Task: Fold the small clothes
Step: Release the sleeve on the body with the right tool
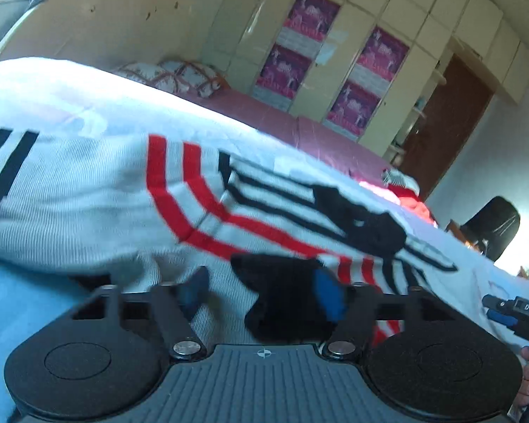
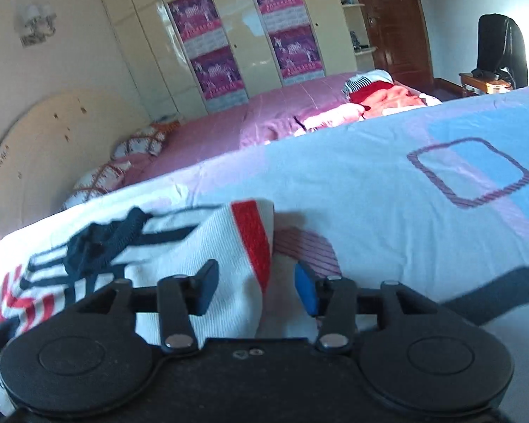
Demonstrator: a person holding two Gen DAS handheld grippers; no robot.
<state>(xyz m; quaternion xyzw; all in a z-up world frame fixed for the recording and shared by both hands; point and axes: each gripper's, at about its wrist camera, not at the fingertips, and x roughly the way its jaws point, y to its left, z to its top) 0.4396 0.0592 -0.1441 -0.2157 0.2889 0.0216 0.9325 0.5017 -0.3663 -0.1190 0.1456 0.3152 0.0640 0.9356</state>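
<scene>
A small white knitted garment (image 1: 98, 190) with red and dark stripes lies spread on the pale blue bedsheet (image 1: 17, 303). My left gripper (image 1: 261, 292) is open low over it, with a black cuff (image 1: 282, 292) of the garment between its fingers. In the right wrist view the garment's red-banded end (image 2: 250, 236) lies between the open fingers of my right gripper (image 2: 257, 287), which sits just above the sheet (image 2: 388, 183). The right gripper also shows at the right edge of the left wrist view (image 1: 511, 312).
A pile of red and pink clothes (image 2: 381, 95) lies on the pink bedspread (image 2: 229, 123) behind. Patterned pillows (image 2: 137, 141) rest by the headboard. A cream wardrobe (image 2: 236, 35) with posters, a brown door (image 2: 391, 21) and a black chair (image 2: 500, 49) stand beyond.
</scene>
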